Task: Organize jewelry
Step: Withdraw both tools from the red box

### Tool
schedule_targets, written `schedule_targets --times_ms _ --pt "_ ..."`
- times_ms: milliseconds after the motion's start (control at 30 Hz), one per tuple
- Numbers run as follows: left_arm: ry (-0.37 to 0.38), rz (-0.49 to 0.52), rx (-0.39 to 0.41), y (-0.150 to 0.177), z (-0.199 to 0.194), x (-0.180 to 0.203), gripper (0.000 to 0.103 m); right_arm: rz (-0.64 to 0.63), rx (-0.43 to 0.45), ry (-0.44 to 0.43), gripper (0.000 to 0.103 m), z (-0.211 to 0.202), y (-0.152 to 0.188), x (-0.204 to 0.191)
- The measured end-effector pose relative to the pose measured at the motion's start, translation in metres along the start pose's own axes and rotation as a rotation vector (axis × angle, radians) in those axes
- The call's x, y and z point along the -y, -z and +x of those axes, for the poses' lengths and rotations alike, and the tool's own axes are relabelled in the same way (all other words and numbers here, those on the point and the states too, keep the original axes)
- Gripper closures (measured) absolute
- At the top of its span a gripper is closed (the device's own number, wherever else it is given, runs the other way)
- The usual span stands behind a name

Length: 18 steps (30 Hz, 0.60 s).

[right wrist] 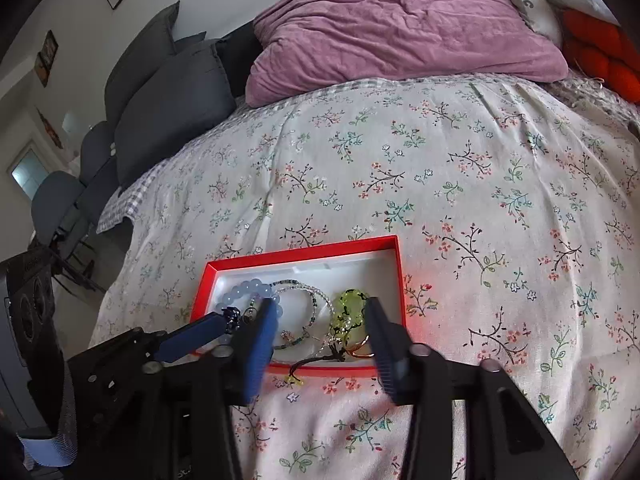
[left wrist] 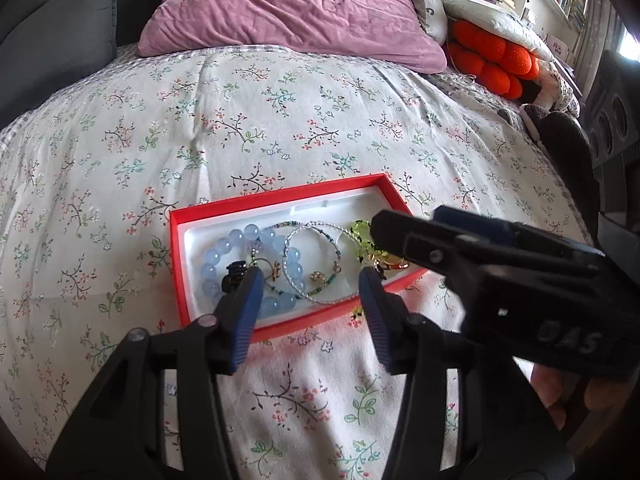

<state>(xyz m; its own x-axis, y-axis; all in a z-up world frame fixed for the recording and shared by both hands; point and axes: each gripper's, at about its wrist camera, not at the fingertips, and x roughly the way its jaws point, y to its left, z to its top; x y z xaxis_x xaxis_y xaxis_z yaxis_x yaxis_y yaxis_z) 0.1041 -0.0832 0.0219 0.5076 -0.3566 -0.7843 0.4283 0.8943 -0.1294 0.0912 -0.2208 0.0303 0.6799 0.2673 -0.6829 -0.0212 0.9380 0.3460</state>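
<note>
**Operator:** Jewelry sits heaped in the red box (left wrist: 176,264), which lies on the floral bed cover (left wrist: 280,120) near me. I see a blue bead bracelet (left wrist: 224,248) at the left, thin beaded bangles (left wrist: 316,236) looped across the middle, and a yellow-green piece (left wrist: 362,232) at the right, with a dark cord (right wrist: 316,360) trailing over the near rim.

**Spotter:** How do you expect them to handle?

**Operator:** I judge all of it light. The blue beads look hard, smooth and probably slippery on a stretchy string, so I would pinch across the strand rather than on a single bead. The thin bangles look springy and tangled with each other; lifting one may drag its neighbour. The green piece could be glass, so I would go gently and take it by its cord.

**Spotter:** And your tools?

**Operator:** My left tool (left wrist: 308,280) is released, its blue pads spread above the near half of the box with nothing between them but the pile below. My right tool (right wrist: 320,312) is released too, wider, straddling the bangles and the green piece. Neither pad presses on anything. Both point steeply down and away from me, side by side, the right one crossing into the left view.

**Spotter:** Risk?

**Operator:** The soft bed may let the box tip if I push on its rim.
</note>
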Motion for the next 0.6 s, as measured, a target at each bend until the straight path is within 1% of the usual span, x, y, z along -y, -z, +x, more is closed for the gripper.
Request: schedule_targets --times_ms 33,100,133,200,300,333,367,433,467,500,533,600 --pt "-0.006 0.003 0.001 0.001 -0.003 0.001 0.046 0.005 0.014 0.0 0.03 -0.004 0.0 0.001" --pt "-0.029 0.011 -0.002 0.003 -0.008 0.003 0.036 0.007 0.025 0.005 0.03 -0.011 -0.001 0.002" --pt "-0.036 0.014 -0.001 0.005 -0.01 0.004 0.034 0.012 0.023 0.012 0.03 -0.013 -0.001 0.004" --pt "-0.054 0.019 -0.008 0.009 -0.015 0.005 0.026 0.024 0.021 0.026 0.03 -0.019 -0.001 0.007" --pt "-0.054 0.004 -0.042 0.018 -0.018 0.005 0.022 0.03 0.008 0.059 0.022 -0.024 0.003 0.01" --pt "-0.062 -0.002 -0.058 0.021 -0.019 0.005 0.022 0.029 0.003 0.072 0.019 -0.026 0.004 0.011" --pt "-0.07 -0.009 -0.072 0.025 -0.021 0.005 0.02 0.025 -0.005 0.091 0.017 -0.027 0.006 0.011" --pt "-0.084 -0.02 -0.08 0.031 -0.025 0.005 0.013 0.011 -0.023 0.127 0.014 -0.03 0.011 0.011" --pt "-0.098 -0.028 -0.078 0.034 -0.028 0.004 0.004 0.003 -0.028 0.141 0.012 -0.031 0.013 0.011" --pt "-0.113 -0.037 -0.073 0.036 -0.033 0.003 0.0 -0.003 -0.031 0.155 0.005 -0.033 0.016 0.01" --pt "-0.123 -0.045 -0.064 0.038 -0.037 0.002 0.0 -0.009 -0.036 0.168 0.0 -0.034 0.019 0.009" --pt "-0.145 -0.063 -0.064 0.043 -0.043 -0.003 0.0 -0.027 -0.037 0.193 0.0 -0.039 0.025 0.008"
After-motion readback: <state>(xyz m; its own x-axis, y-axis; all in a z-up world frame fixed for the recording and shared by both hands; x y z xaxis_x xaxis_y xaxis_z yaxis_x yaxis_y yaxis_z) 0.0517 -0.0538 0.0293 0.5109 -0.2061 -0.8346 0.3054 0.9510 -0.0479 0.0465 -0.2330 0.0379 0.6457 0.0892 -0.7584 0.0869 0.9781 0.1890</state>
